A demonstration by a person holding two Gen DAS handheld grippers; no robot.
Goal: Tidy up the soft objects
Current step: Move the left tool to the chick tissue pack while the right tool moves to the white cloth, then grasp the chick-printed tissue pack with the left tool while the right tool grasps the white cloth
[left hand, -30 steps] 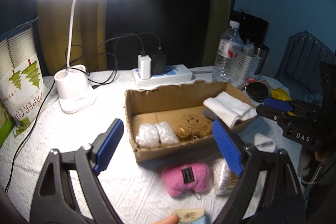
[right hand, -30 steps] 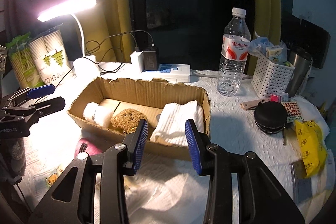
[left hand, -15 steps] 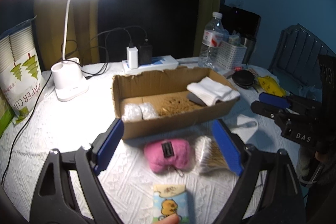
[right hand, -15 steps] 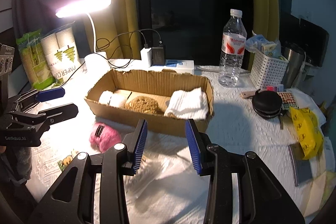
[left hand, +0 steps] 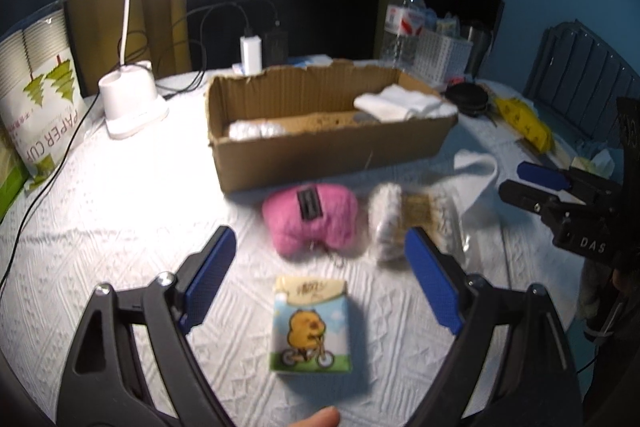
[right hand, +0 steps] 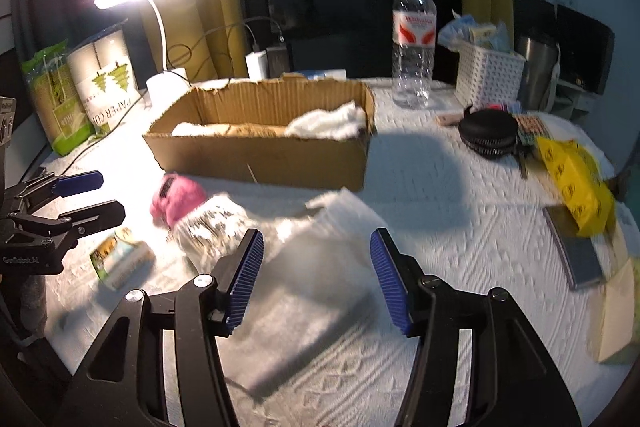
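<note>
Soft objects: white towel (left hand: 394, 103) lay inside the cardboard box (left hand: 328, 147) on the worktop (left hand: 120, 227).
Pink plush (left hand: 310, 219): before the box, beside a blurred, perhaps wrapped, sponge (left hand: 408, 223).
Left claw (left hand: 316, 279): spread, empty.
Right claw (right hand: 316, 279): spread, empty.

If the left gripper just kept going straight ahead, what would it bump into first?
Most likely the tissue pack, which lies on the table between the open fingers of the left gripper. Past it sits the pink plush, then the box. Depth is hard to judge, so it might pass above the pack.
</note>
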